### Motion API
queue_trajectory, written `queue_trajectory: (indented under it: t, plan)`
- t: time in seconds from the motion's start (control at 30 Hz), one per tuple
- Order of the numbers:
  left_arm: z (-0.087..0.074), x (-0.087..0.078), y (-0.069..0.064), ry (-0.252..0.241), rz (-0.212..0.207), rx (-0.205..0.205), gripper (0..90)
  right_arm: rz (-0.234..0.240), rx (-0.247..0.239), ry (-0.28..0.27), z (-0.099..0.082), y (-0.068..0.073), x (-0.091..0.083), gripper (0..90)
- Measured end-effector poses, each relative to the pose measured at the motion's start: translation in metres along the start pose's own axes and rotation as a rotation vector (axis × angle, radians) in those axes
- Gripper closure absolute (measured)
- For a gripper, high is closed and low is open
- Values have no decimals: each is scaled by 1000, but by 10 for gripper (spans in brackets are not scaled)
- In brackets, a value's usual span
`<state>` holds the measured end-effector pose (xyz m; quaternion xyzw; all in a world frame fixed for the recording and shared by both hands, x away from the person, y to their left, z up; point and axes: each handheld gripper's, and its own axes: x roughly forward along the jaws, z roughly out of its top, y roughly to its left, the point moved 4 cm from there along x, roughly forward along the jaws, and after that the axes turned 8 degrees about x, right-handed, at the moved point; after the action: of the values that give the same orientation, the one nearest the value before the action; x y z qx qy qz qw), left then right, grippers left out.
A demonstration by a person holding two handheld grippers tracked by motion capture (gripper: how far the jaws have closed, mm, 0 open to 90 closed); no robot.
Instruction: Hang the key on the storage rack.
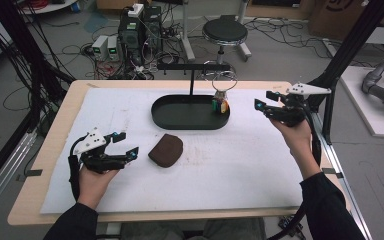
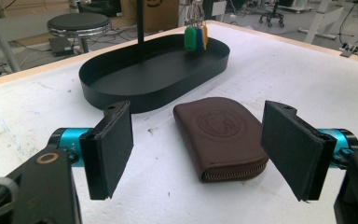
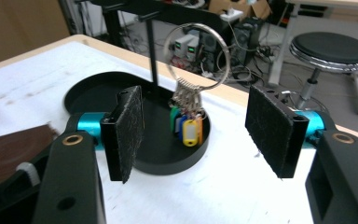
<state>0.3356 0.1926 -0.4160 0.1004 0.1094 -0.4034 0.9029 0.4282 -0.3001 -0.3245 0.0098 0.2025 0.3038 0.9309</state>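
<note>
Left gripper (image 1: 121, 145): held near left, jaws released, nothing grasped. Brown wallet (image 1: 166, 150): laid just right of it on the white table cover (image 1: 240, 170); round embossed stamp unreadable. Right gripper (image 1: 266, 102): far right, jaws spread, empty. Key ring (image 1: 220, 95): hung on the stand over the black tray (image 1: 180, 117), coloured tags blank.

Even, soft overhead light; the white bench (image 1: 260, 165) glares brightly in both gripper views, shadows faint, the high view slightly grainy.
</note>
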Motion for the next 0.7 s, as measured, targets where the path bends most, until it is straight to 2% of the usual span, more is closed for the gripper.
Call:
queue_trajectory:
  t: [0.1,0.17,0.43,0.47,0.5,0.7]
  plan:
    - [1,1,0,1,4,2,258,13,1,-2,-8,3,-8,360]
    - [1,2,0,4,4,3,258,22,7,-22,-15,5,-15,347]
    - [-2,3,2,9,8,-5,258,5,3,-44,-43,5,-36,310]
    - [-3,2,2,10,10,-7,258,1,2,-41,-50,5,-38,310]
    - [-4,2,3,14,12,-13,258,1,2,-41,-50,5,-38,310]
    - [-7,-4,6,8,30,-21,258,-13,25,-23,-77,3,-39,304]
